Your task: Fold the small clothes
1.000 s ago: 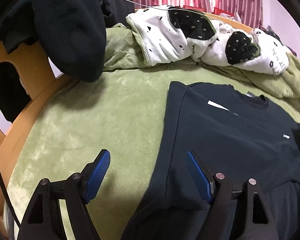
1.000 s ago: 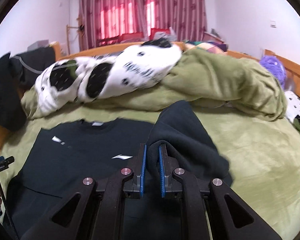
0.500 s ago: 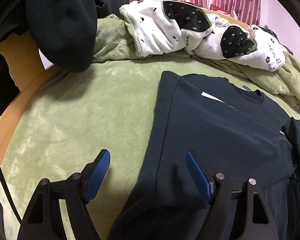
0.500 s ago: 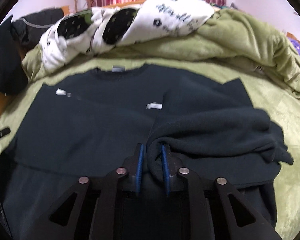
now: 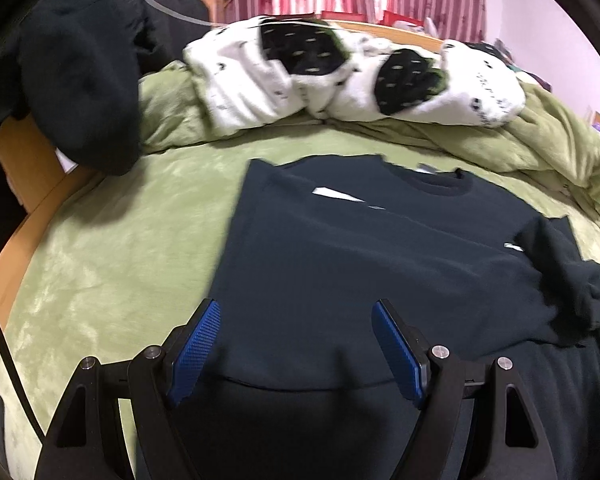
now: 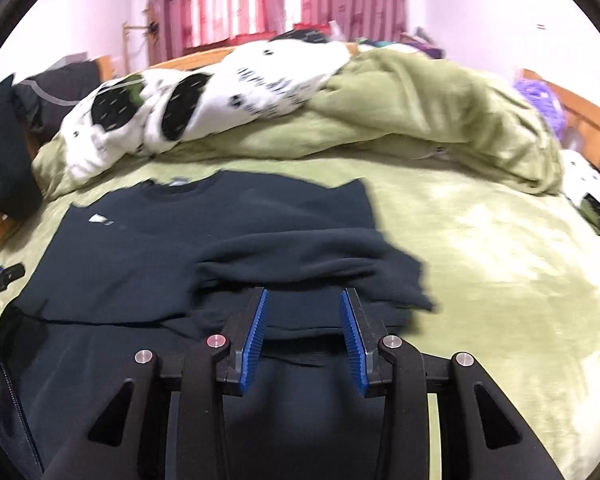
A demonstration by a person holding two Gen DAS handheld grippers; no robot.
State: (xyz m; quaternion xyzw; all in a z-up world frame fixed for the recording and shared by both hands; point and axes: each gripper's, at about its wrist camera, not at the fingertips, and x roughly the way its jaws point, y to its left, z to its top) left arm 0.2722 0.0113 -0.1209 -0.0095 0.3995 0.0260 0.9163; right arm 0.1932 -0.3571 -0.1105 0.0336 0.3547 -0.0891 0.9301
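Note:
A dark navy sweatshirt (image 5: 380, 264) lies flat on the green bed cover (image 5: 120, 264), collar away from me. Its right sleeve (image 6: 300, 256) is folded across the body in a loose bunch, which also shows at the right in the left wrist view as the sleeve (image 5: 568, 280). My right gripper (image 6: 304, 294) hovers just in front of that sleeve; its jaws are opening and the blue pads (image 6: 256, 332) touch no cloth. My left gripper (image 5: 296, 306) stands open above the sweatshirt's lower left part, nothing between its pads (image 5: 196, 344).
A white blanket with black patches (image 5: 340, 80) and a heaped green duvet (image 6: 440, 120) lie along the far side. Dark clothes (image 5: 80, 80) hang over the wooden bed frame (image 5: 32, 168) at the left. Bare green cover (image 6: 500, 260) spreads to the right of the sweatshirt.
The right gripper brought the pinched sleeve down onto the sweatshirt's body, then its jaws parted and let it go. The left gripper shifted right, from the sweatshirt's left edge to over its body.

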